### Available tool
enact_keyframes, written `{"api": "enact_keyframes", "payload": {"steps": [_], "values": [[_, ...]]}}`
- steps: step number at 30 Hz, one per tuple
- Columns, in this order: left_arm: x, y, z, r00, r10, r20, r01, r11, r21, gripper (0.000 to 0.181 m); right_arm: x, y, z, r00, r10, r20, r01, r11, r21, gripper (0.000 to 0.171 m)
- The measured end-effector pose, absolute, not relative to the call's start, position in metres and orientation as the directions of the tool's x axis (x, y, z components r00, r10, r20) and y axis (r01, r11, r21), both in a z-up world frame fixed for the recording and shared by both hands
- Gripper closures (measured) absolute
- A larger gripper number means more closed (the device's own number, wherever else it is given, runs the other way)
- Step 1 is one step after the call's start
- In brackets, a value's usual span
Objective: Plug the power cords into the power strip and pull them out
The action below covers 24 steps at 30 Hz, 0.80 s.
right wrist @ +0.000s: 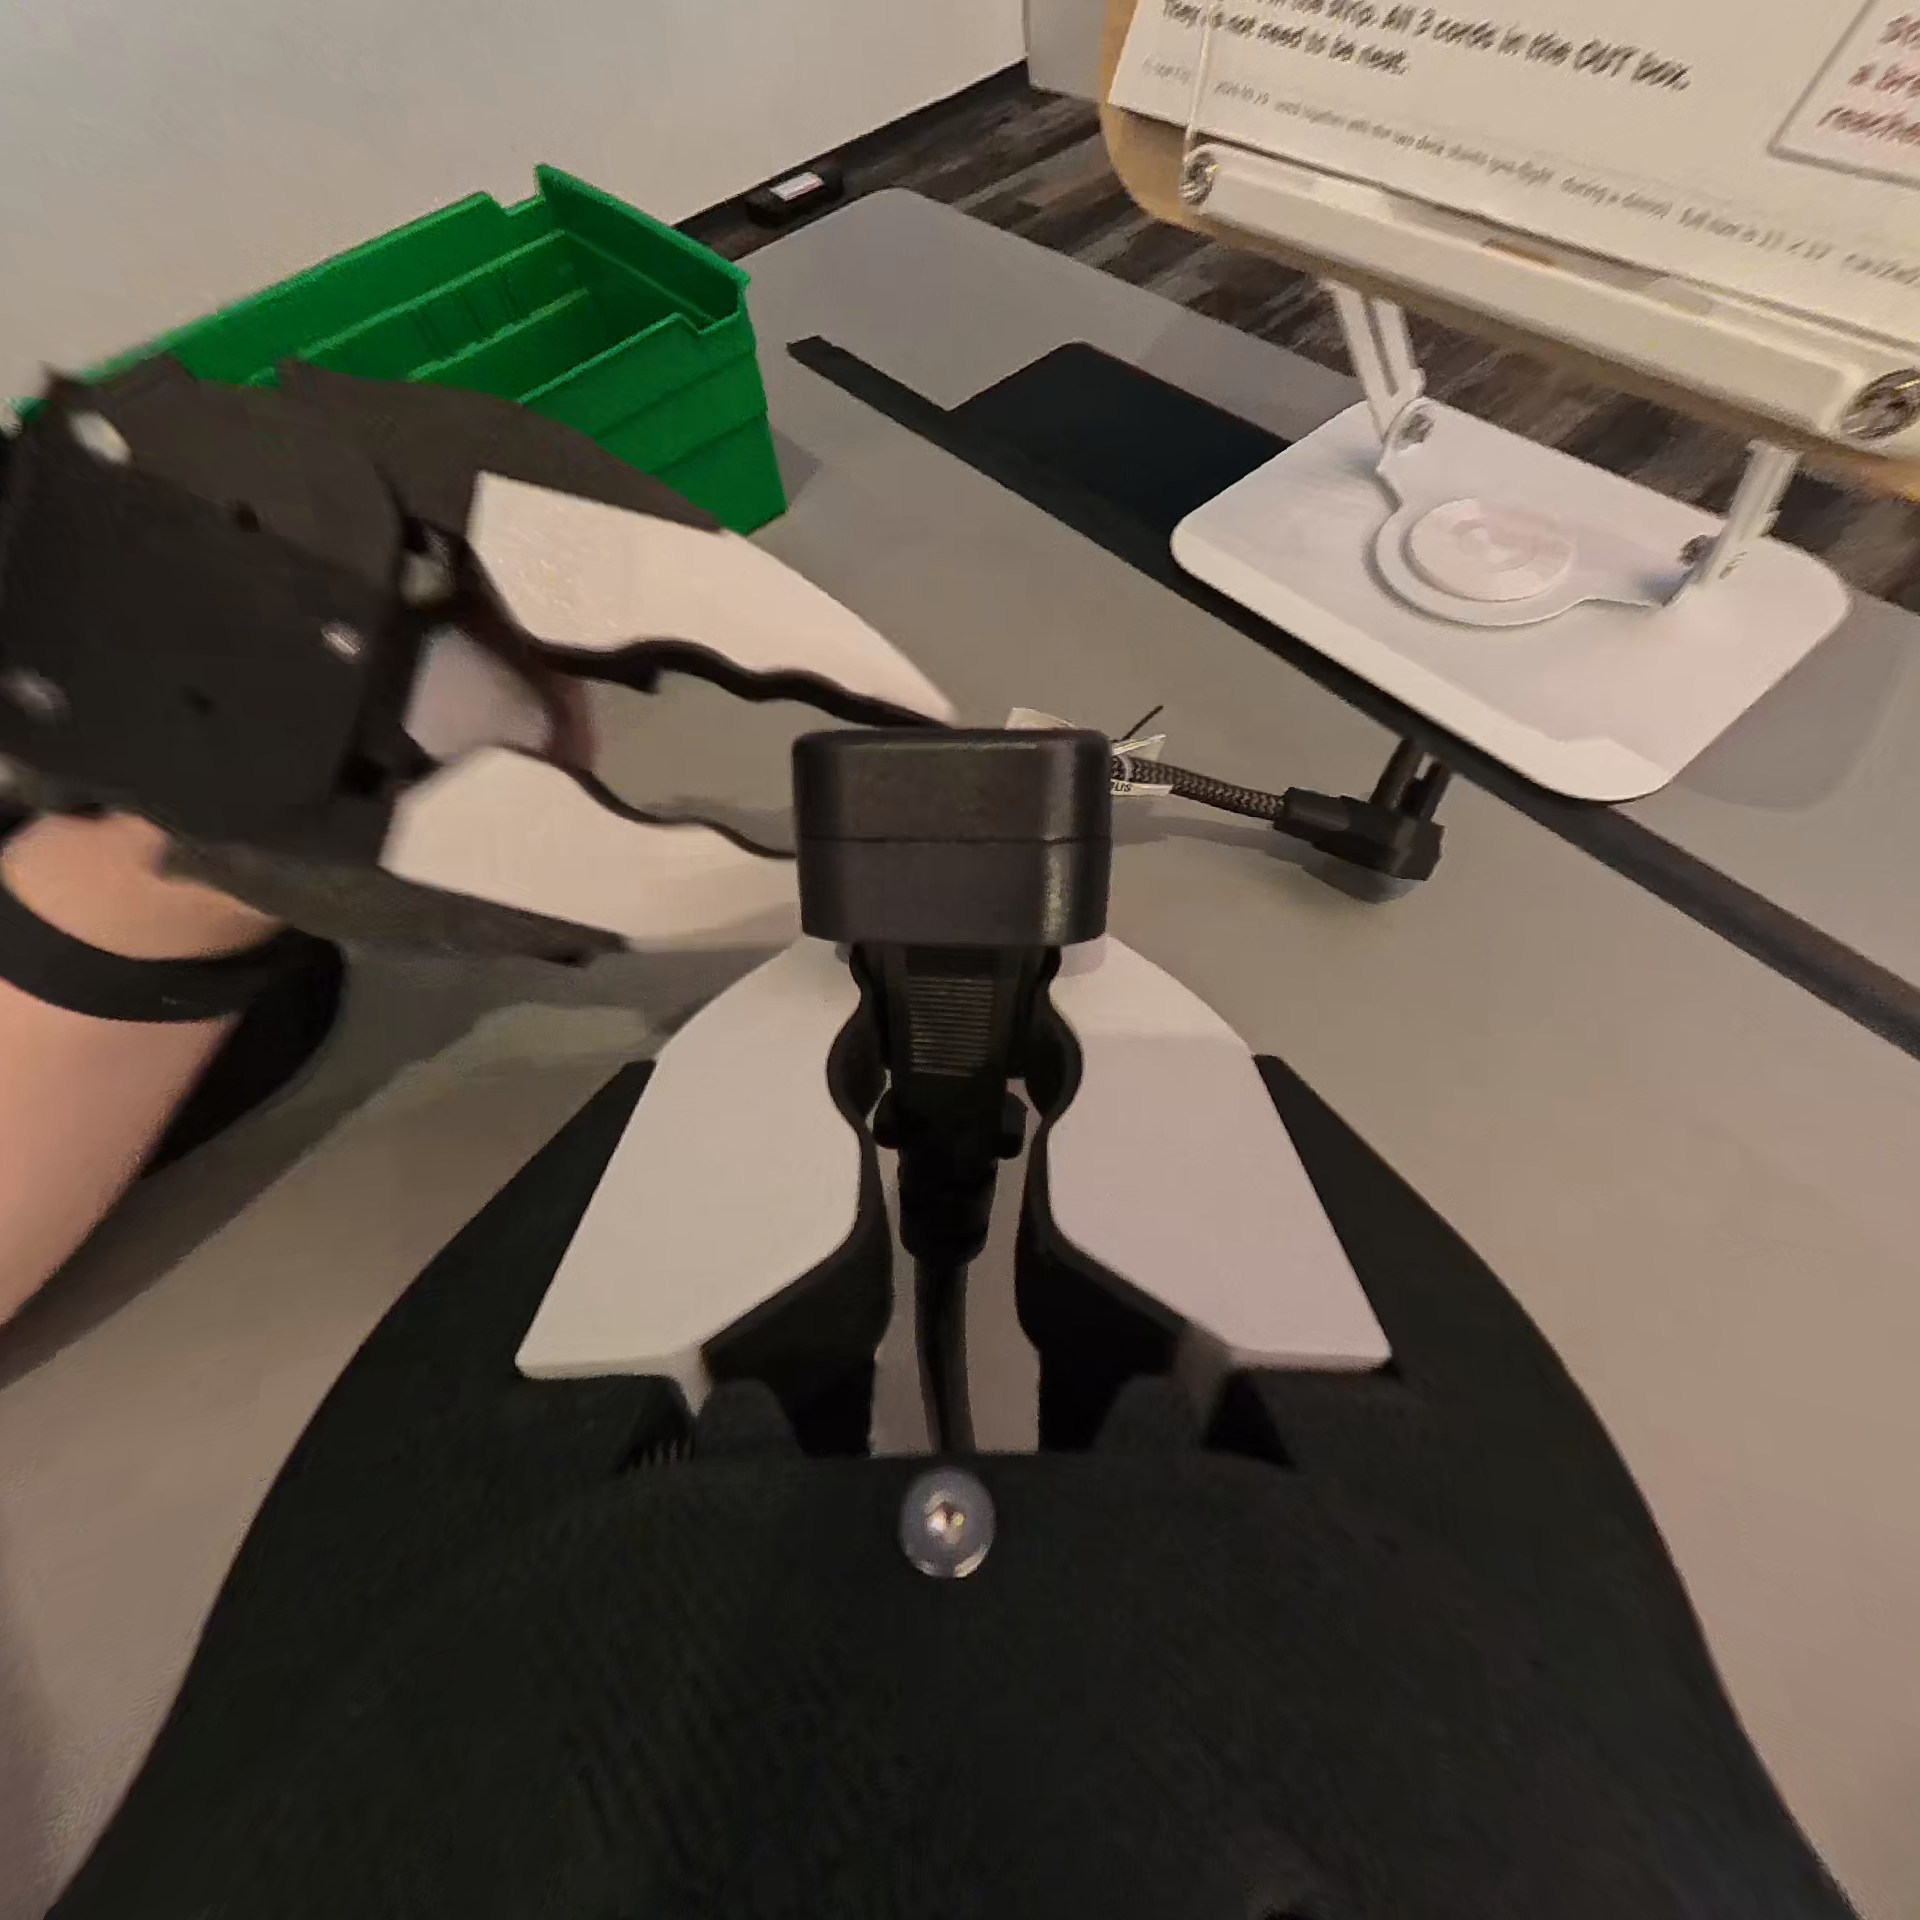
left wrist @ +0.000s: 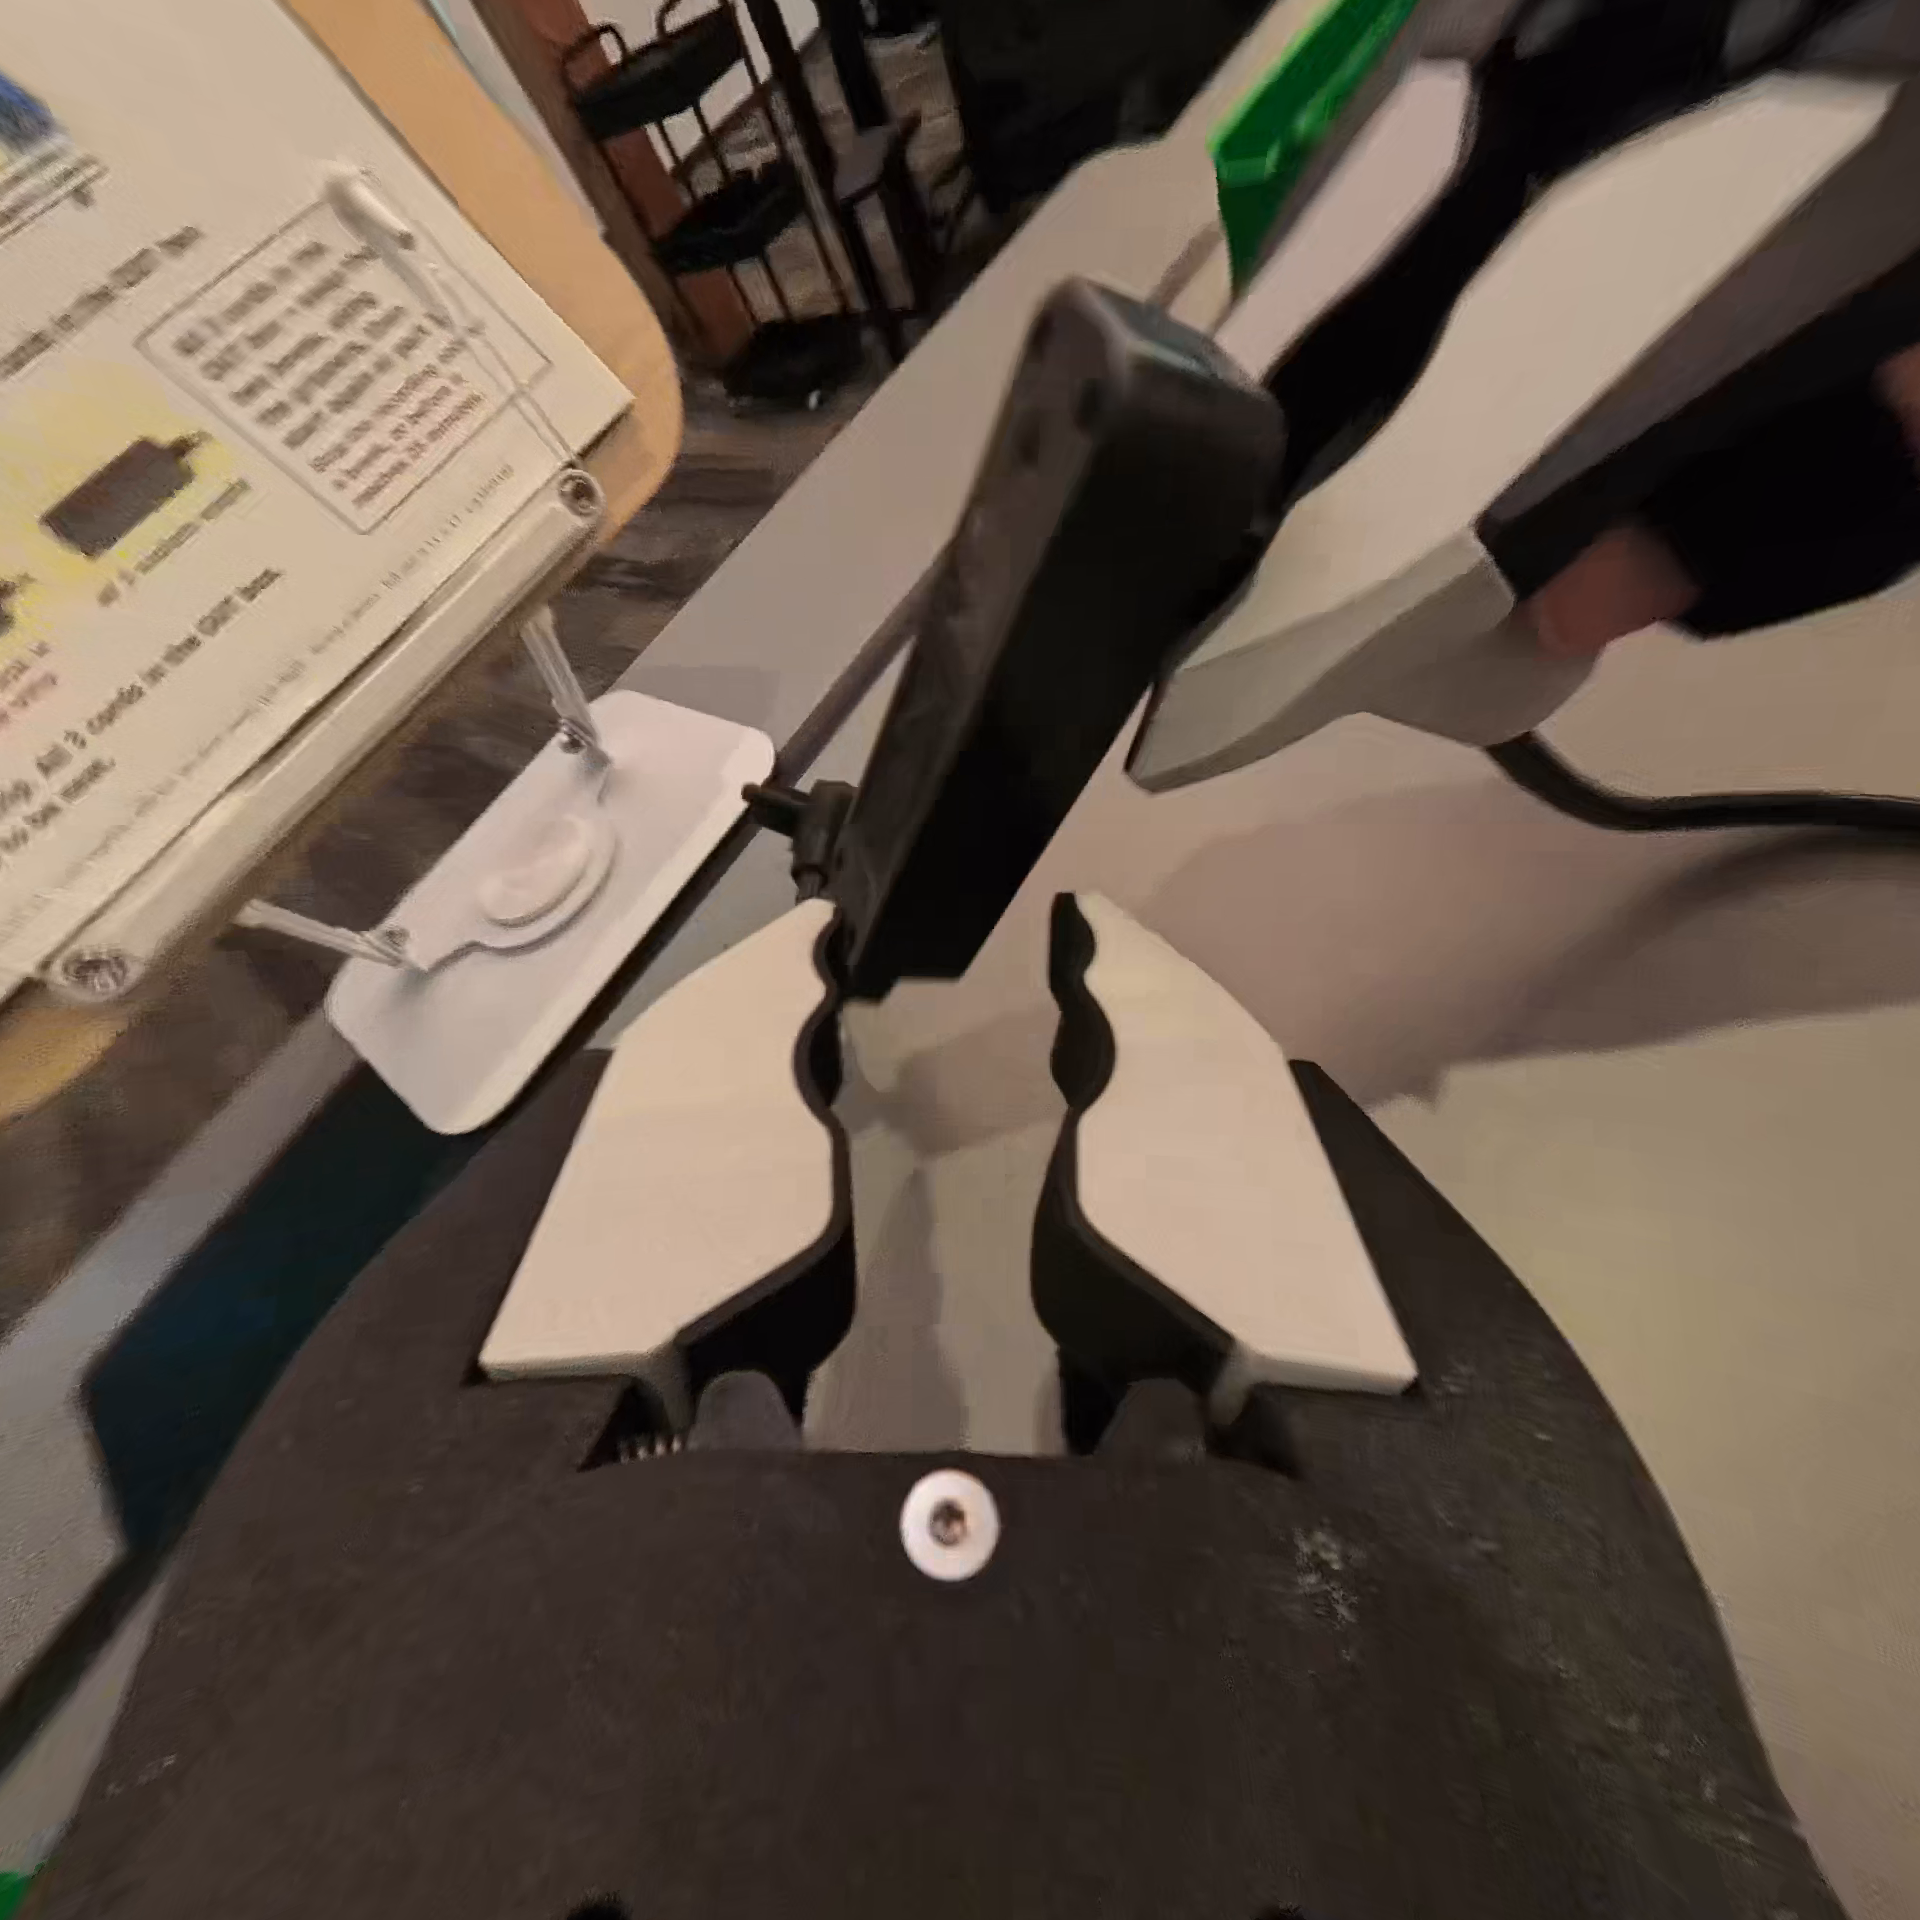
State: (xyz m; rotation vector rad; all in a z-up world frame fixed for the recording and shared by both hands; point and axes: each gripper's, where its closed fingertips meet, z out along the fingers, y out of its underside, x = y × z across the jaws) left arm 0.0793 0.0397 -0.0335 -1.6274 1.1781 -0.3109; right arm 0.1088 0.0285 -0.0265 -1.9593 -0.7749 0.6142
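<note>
Black and blocky, the power strip sits end-on right in front of my right gripper, lifted clear of the grey table. My right gripper's fingers are closed down on a ribbed black plug whose nose meets the strip's near end; its cord runs back between the fingers toward the camera. From the strip's far side a braided cable leads to an angled connector by the white stand that carries an instruction sheet. My left gripper stands partly open, its tips straddling one end of the long strip without clamping it; whether the left fingertip touches the casing I cannot tell. A green bin rests on the table behind the left gripper.
</note>
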Motion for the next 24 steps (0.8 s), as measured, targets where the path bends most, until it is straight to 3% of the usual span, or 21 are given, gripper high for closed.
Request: {"api": "enact_keyframes", "payload": {"steps": [4, 6, 8, 10, 14, 16, 22, 24], "values": [[0.073, 0.025, 0.022, 0.481, -0.875, -0.049, -0.170, -0.038, -0.985, 0.129, 0.118, 0.037, -0.028, 0.734, 0.679, -0.003, 0.313, -0.342, -0.886, 0.147], [0.089, 0.019, 0.036, 0.467, -0.884, -0.007, -0.078, -0.033, -0.996, 0.127, 0.112, 0.037, -0.034, 0.732, 0.680, 0.042, 0.353, -0.326, -0.877, 0.147], [0.106, 0.020, 0.021, 0.494, -0.864, -0.096, -0.182, 0.006, -0.983, 0.116, 0.105, 0.036, -0.038, 0.725, 0.684, 0.080, 0.386, -0.307, -0.870, 0.147], [0.115, 0.028, 0.002, 0.537, -0.824, -0.183, -0.293, 0.022, -0.956, 0.122, 0.100, 0.034, -0.041, 0.721, 0.684, 0.106, 0.408, -0.297, -0.864, 0.147], [0.118, 0.030, -0.002, 0.551, -0.787, -0.276, -0.324, 0.104, -0.941, 0.133, 0.102, 0.037, -0.049, 0.725, 0.660, 0.196, 0.479, -0.280, -0.832, 0.147], [0.122, 0.027, -0.006, 0.526, -0.784, -0.329, -0.361, 0.144, -0.921, 0.149, 0.102, 0.039, -0.052, 0.730, 0.650, 0.212, 0.487, -0.277, -0.828, 0.147], [0.122, 0.025, -0.003, 0.549, -0.774, -0.314, -0.331, 0.143, -0.933, 0.151, 0.099, 0.040, -0.054, 0.722, 0.660, 0.209, 0.468, -0.244, -0.849, 0.144], [0.127, 0.018, 0.003, 0.527, -0.793, -0.305, -0.302, 0.160, -0.940, 0.151, 0.095, 0.039, -0.064, 0.710, 0.680, 0.184, 0.481, -0.276, -0.832, 0.127]]}}
